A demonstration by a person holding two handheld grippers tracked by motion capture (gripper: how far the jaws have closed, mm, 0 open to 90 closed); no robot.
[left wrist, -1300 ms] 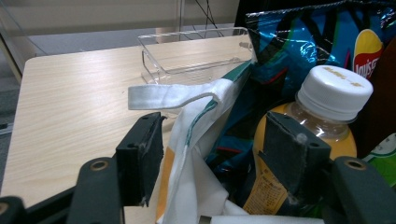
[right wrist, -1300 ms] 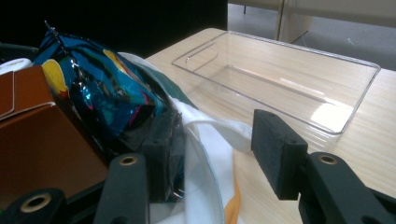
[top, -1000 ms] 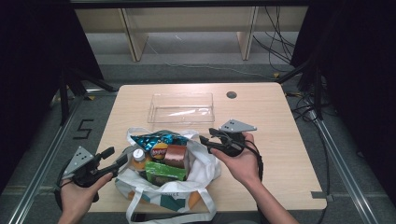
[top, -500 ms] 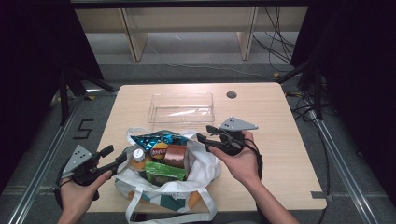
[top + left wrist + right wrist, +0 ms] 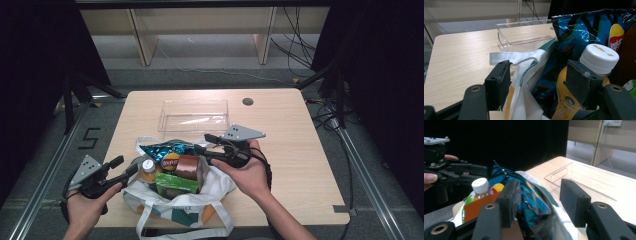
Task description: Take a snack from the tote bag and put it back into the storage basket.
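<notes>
At the near edge of the worktop (image 5: 300, 150) sits a white tote bag (image 5: 175, 207) stuffed with snacks. The left tongs (image 5: 539, 85) straddle its rim, jaws parted with the cloth loose between them, seemingly to steady the opening. The right tongs (image 5: 201, 144) hover half-open, empty, over the blue crisp bag (image 5: 165, 149) on top, probably the first item bound for the clear tray (image 5: 194, 115) just beyond.

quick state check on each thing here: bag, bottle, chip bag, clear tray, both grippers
tote bag: open, full, on the table
bottle: capped, upright in the bag
chip bag: sealed, on top of the load
clear tray: empty, upright
left gripper: open, straddling the bag's edge
right gripper: open, over the chip bag
</notes>
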